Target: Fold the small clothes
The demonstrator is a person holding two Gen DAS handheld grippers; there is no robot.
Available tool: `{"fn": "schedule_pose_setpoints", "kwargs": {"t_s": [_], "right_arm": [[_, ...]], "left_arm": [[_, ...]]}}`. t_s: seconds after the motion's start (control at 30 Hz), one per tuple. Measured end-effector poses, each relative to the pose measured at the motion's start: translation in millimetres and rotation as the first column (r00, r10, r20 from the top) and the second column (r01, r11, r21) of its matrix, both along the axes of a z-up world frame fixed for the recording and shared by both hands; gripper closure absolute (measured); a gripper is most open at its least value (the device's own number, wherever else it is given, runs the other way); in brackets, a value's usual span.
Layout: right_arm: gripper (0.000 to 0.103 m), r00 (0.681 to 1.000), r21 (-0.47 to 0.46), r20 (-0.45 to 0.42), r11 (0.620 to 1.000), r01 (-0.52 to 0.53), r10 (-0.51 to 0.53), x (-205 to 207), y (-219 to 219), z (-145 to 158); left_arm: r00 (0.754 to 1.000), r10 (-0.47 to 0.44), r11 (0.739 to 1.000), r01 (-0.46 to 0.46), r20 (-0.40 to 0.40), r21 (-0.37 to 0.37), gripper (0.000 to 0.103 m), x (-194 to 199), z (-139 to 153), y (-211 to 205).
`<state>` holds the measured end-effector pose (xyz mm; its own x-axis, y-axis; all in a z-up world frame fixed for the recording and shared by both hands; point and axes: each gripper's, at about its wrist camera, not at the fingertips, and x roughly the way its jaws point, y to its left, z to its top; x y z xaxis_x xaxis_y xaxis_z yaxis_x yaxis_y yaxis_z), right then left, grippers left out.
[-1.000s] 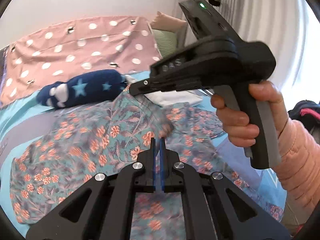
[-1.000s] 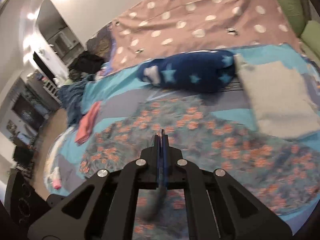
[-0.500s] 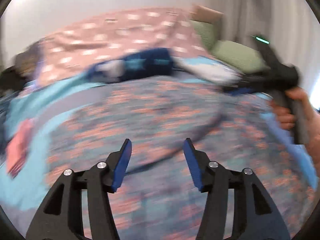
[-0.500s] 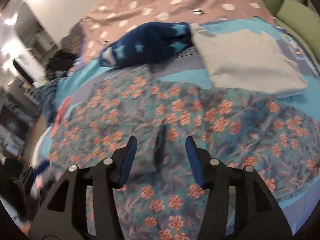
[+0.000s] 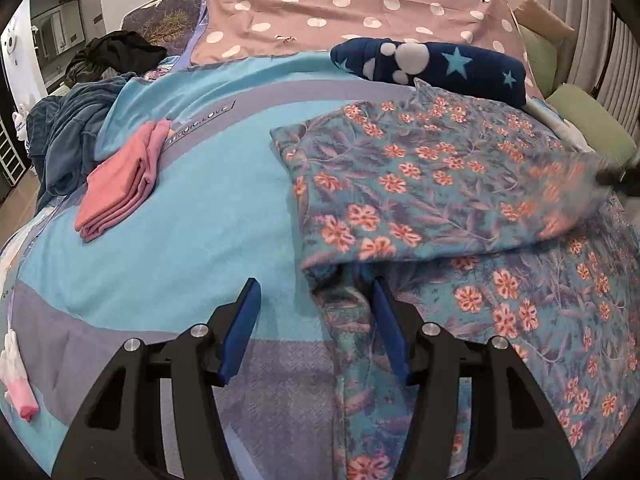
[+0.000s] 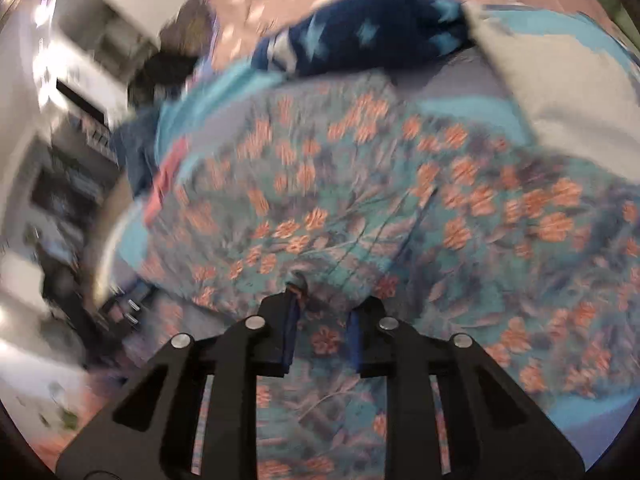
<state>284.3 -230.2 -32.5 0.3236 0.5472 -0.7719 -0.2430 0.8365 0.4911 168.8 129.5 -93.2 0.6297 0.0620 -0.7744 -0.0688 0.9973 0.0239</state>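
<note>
Left tongs (image 5: 316, 320), which were pressed together a second ago, now stand with their blue pads apart over the bed's turquoise and grey blanket (image 5: 192, 240); an edge of the teal cotton garment with orange flowers (image 5: 432, 184) lies between them and touches the right-hand pad, unpinched. Right tongs (image 6: 322, 330), also together a second ago and wide half a second ago, are closing, with the flowered cloth (image 6: 360, 208) bunched just ahead of and between the pads; blur hides whether they press it. Ahead of the left tongs the garment is now folded over on itself, where earlier it lay spread flat. Beyond it rests a navy fleece roll with stars (image 5: 432, 66). Left of the left tongs lies a folded pink cloth (image 5: 120, 188), which was not in that view a second ago.
</note>
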Motion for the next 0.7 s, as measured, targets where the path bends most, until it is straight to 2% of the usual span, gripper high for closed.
{"fn": "schedule_pose_setpoints", "kwargs": {"t_s": [0.03,0.07,0.1,0.13,0.17,0.2,0.27,0.3,0.4,0.47,0.57,0.67,0.7], "right_arm": [[0.081,0.999,0.017,-0.027,1.000,0.026,-0.026,1.4,-6.8,3.4],[0.080,0.993,0.048,-0.097,0.996,0.071,-0.066,4.8,-19.2,2.3],[0.070,0.984,0.067,-0.154,0.993,0.101,-0.090,6.5,-27.0,-1.9],[0.055,0.966,0.074,-0.231,0.988,0.138,-0.118,8.2,-37.1,-10.6],[0.048,0.952,0.069,-0.275,0.985,0.158,-0.134,8.5,-45.1,-18.4],[0.043,0.949,0.048,-0.275,0.984,0.174,-0.154,7.7,-51.2,-22.7],[0.042,0.948,-0.013,-0.246,0.979,0.202,-0.199,4.8,-60.2,-26.3],[0.041,0.953,-0.012,-0.229,0.980,0.199,-0.197,4.0,-62.5,-26.4],[0.033,0.979,-0.022,-0.154,0.991,0.130,-0.131,-5.8,-58.6,-23.3],[0.030,0.993,-0.089,-0.094,0.994,0.059,-0.068,-15.7,-47.2,-21.2],[0.024,0.999,-0.142,-0.026,0.989,-0.030,0.027,-28.8,-26.5,-23.0],[0.023,0.996,-0.205,0.028,0.975,-0.082,0.090,-29.9,-2.1,-25.7],[0.027,0.994,-0.227,0.027,0.969,-0.097,0.106,-27.1,5.7,-26.5]], "left_arm": [[1.000,0.000,1.000,0.000,0.003,-0.003,0.045,-4.3,0.0,1.2],[1.000,0.001,1.000,-0.001,0.006,-0.005,0.045,-8.3,0.3,3.2],[1.000,0.002,1.000,-0.002,0.007,-0.010,0.045,-7.7,-0.5,3.7],[1.000,0.003,1.000,-0.002,0.010,-0.014,0.045,-8.6,-1.1,4.6],[1.000,0.004,1.000,-0.003,0.012,-0.015,0.044,-11.3,-0.8,4.3],[1.000,0.007,1.000,-0.006,0.015,-0.016,0.044,-12.1,-0.8,4.5],[1.000,0.008,1.000,-0.007,0.019,-0.021,0.044,-13.1,-1.1,5.1],[1.000,0.008,1.000,-0.007,0.020,-0.022,0.044,-13.0,-0.9,4.9],[1.000,0.007,1.000,-0.006,0.019,-0.030,0.044,-11.9,-0.9,6.2],[1.000,0.006,1.000,-0.006,0.019,-0.031,0.044,-12.0,-0.8,6.6],[1.000,0.006,0.999,-0.006,0.017,-0.037,0.044,-11.6,-1.7,7.3],[1.000,0.015,0.999,-0.014,0.012,-0.035,0.040,-10.8,-2.5,7.8],[1.000,0.018,0.999,-0.017,0.012,-0.034,0.039,-10.8,-2.5,7.9]]}}
